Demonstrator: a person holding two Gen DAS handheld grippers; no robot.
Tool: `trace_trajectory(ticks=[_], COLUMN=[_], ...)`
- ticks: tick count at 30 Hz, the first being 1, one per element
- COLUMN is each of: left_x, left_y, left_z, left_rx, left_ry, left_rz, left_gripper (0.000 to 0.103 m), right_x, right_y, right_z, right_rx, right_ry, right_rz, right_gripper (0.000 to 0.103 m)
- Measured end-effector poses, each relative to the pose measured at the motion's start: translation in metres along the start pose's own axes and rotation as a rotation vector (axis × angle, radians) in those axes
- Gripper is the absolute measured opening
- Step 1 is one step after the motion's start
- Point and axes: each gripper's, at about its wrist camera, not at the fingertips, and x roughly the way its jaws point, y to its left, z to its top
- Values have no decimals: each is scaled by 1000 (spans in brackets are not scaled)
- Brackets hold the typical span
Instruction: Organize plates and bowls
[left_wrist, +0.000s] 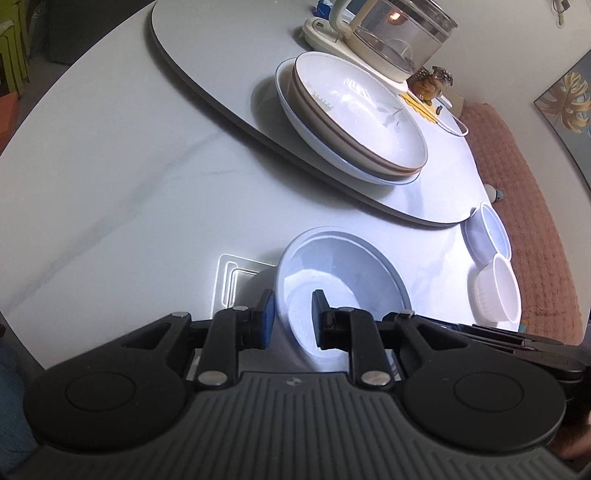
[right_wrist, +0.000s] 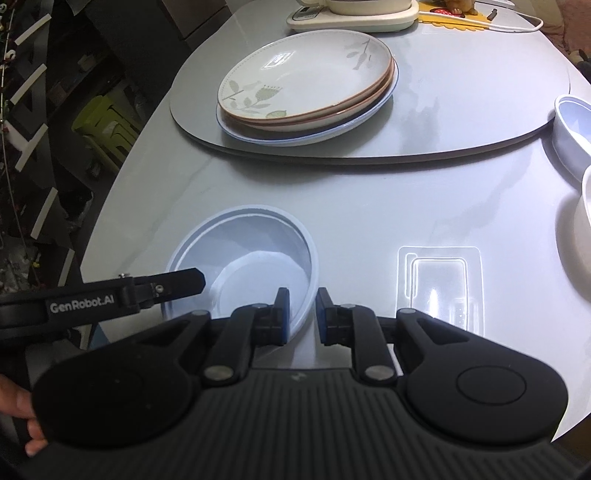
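Both my grippers, left (left_wrist: 293, 317) and right (right_wrist: 303, 315), straddle opposite rims of the near pale bowl (right_wrist: 255, 251), jaws parted, not clamped. Uneven squeezing could tip it off the table (right_wrist: 369, 203).

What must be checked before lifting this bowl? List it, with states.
1. Left gripper straddles the blue bowl rim: ok.
2. Right gripper straddles the opposite rim: ok.
3. Jaws clamped on the rim: not ok, gaps show at both.
4. Bowl empty: ok.
5. Plastic tray apart from the bowl: ok.
6. Plate stack out of the lift path: ok.
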Motion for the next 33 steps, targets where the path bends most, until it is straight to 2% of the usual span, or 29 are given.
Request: trace_trajectory(ticks=[7, 9, 10, 13, 16, 25, 33], left_x=[-8, -16, -22, -41, -64, -145, -192], left_y=[0, -2, -4, -15, -29, -70, -86], left_z=[1, 1, 2, 4, 6, 15, 5], left_rx=[-20, -39, -42, -41, -19, 28, 77], left_ry=[3, -2, -6, -20, -41, -119, -165], left_rz=[50, 55, 60, 75, 97, 100, 98], left_gripper=[27, 33, 33, 34, 34, 37, 37], right_x=[-2, -7, -11, -28, -48, -113, -151], right_y=[-4, -3, -2, -2, 0, 22, 42], right_z=[1, 5, 7, 12, 19, 28, 23], right_rx=[27, 20, 17, 15, 7, -56, -90], right_ry=[8, 9, 9, 1, -12, -64, -118], right_rz=[-13, -23, -33, -40, -45, -19, -24], right_gripper=[20, 25, 29, 32, 40, 40, 40])
